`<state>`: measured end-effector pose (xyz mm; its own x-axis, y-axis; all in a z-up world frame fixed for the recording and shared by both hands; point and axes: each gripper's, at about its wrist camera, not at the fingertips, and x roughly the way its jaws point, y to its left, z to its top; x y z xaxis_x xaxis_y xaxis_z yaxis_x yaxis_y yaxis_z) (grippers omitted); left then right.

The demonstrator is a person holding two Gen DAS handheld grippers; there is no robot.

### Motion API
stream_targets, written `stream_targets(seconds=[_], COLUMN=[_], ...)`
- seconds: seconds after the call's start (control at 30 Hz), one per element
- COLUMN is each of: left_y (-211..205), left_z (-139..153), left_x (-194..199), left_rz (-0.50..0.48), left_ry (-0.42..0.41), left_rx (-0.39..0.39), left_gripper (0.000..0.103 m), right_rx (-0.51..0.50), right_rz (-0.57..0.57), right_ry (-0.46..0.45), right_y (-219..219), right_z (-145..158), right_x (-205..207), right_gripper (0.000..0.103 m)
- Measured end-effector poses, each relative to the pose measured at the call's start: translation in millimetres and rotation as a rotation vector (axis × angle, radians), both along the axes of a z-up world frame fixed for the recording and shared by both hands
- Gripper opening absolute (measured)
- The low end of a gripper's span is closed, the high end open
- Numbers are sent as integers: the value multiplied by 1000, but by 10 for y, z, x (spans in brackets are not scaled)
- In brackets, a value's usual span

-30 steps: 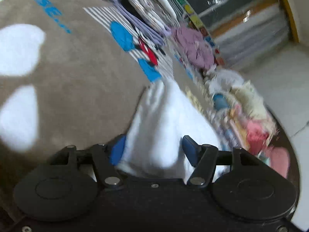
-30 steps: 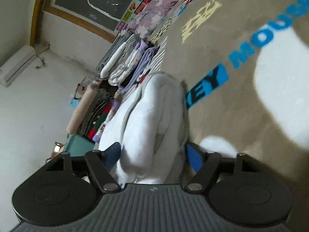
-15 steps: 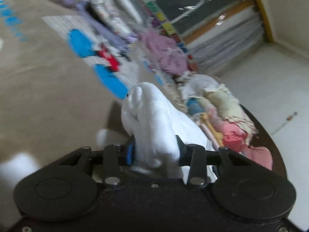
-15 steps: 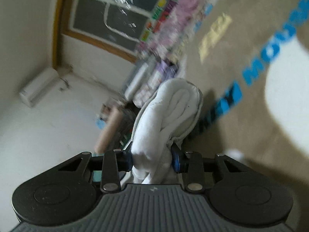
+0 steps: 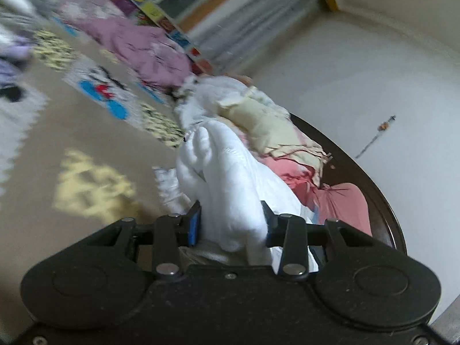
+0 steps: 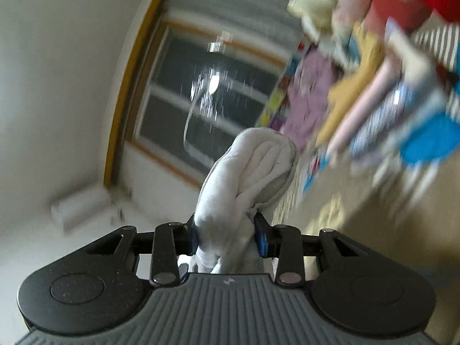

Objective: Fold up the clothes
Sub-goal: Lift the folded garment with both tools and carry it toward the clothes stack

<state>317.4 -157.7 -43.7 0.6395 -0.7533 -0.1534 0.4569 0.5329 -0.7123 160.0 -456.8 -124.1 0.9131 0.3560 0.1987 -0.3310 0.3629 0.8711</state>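
Note:
A white fleece garment (image 5: 227, 178) is bunched between the blue pads of my left gripper (image 5: 230, 225), which is shut on it and holds it above the tan printed blanket (image 5: 57, 149). My right gripper (image 6: 228, 237) is shut on another bunched part of the white garment (image 6: 253, 166), lifted into the air with the window behind it. The fabric below both grippers is hidden by their bodies.
A pile of unfolded cream, white and pink clothes (image 5: 276, 141) lies at the right of the blanket by a dark round table edge (image 5: 382, 201). A purple garment (image 5: 143, 46) lies farther back. Stacked folded clothes (image 6: 382, 72) show blurred at the right wrist view's upper right.
Both grippers closed on the white garment and lifted it off the blanket. Both views swung up and away, the left toward the clothes pile, the right toward the window.

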Motion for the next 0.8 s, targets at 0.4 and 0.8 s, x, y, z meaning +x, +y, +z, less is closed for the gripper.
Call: stream_targets(seconds=[0.4, 0.8], left_y=[-1086, -1366], left_z=[229, -590], left_x=[1256, 1455], left_rz=[-173, -153], left_ry=[-115, 47], left_rx=[-39, 63], left_gripper=[37, 45], right_rx=[77, 46], right_rz=[-295, -523], right_ry=[-120, 283], right_y=[-1037, -1466], right_z=[140, -432], right_x=[1066, 1559], right_gripper=[38, 64])
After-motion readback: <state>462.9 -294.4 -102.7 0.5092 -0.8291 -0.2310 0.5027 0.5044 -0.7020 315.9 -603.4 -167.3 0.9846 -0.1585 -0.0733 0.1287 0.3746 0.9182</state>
